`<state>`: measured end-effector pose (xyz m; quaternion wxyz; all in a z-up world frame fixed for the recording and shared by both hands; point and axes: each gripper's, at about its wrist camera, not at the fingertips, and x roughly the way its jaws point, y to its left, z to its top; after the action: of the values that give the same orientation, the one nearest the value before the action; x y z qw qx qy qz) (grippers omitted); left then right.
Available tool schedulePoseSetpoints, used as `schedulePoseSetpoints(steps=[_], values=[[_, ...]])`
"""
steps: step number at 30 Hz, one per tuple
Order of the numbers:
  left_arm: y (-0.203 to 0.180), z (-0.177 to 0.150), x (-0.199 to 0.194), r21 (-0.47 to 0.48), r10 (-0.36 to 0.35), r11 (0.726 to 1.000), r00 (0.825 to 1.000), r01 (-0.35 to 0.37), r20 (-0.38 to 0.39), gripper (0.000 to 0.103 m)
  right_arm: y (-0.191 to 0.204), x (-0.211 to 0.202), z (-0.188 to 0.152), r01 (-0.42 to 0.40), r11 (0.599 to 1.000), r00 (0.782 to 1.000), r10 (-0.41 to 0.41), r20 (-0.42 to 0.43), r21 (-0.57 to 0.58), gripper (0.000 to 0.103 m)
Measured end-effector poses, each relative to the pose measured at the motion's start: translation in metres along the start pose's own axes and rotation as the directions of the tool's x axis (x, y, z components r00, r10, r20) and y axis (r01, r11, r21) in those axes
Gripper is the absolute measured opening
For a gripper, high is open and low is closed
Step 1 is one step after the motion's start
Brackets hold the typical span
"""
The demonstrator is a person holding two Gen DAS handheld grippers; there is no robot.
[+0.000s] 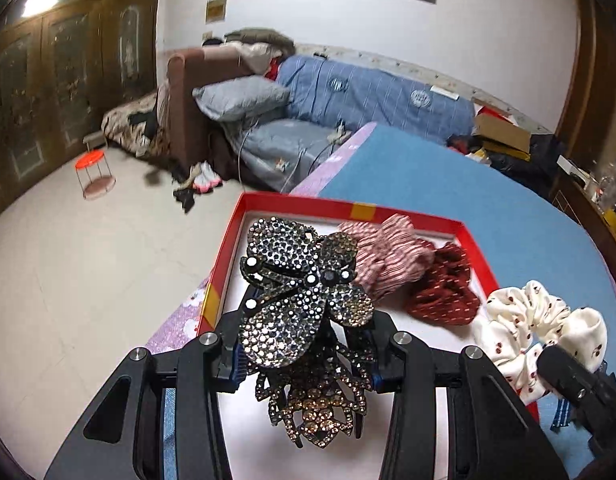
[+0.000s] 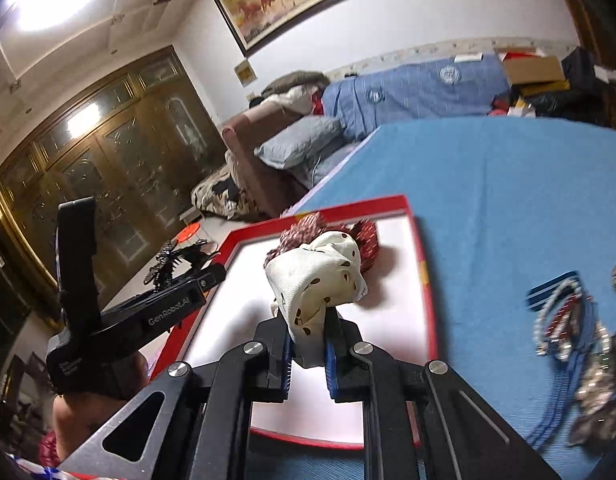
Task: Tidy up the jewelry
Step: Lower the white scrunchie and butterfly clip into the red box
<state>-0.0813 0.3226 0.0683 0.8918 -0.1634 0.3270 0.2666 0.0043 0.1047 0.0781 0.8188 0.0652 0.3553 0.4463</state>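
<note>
Two claws loaded: left claw [image 1: 304, 364] grips rhinestone clip [image 1: 296, 292], right claw [image 2: 308, 354] grips cream scrunchie [image 2: 319, 276]; "GenRobot.AI" legible

A rhinestone hair claw [image 1: 300, 300] is clamped by the left gripper [image 1: 304, 364] above a red tray [image 1: 411, 214]; two scrunchies [image 1: 411, 272] are seen at one o'clock.

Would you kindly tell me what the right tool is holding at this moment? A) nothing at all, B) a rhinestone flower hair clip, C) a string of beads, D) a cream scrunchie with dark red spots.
D: in the right wrist view the right tool is shut on the cream scrunchie above the red tray, while the left tool grips the rhinestone hair clip.
</note>
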Motion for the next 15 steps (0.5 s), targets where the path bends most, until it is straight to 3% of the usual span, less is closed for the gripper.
schedulePoseSetpoints(steps=[9,15], values=[[0.007,0.002,0.026,-0.028,-0.012,1.000,0.998,0.010,-0.062,0.043,0.010,0.044,0.002,0.017,1.000,0.997,-0.019,-0.081,-0.018,0.015],[0.007,0.006,0.033,-0.023,-0.010,1.000,0.997,0.008,-0.081,0.043,0.005,0.063,0.004,0.070,0.997,0.991,-0.071,-0.113,-0.007,0.016]])
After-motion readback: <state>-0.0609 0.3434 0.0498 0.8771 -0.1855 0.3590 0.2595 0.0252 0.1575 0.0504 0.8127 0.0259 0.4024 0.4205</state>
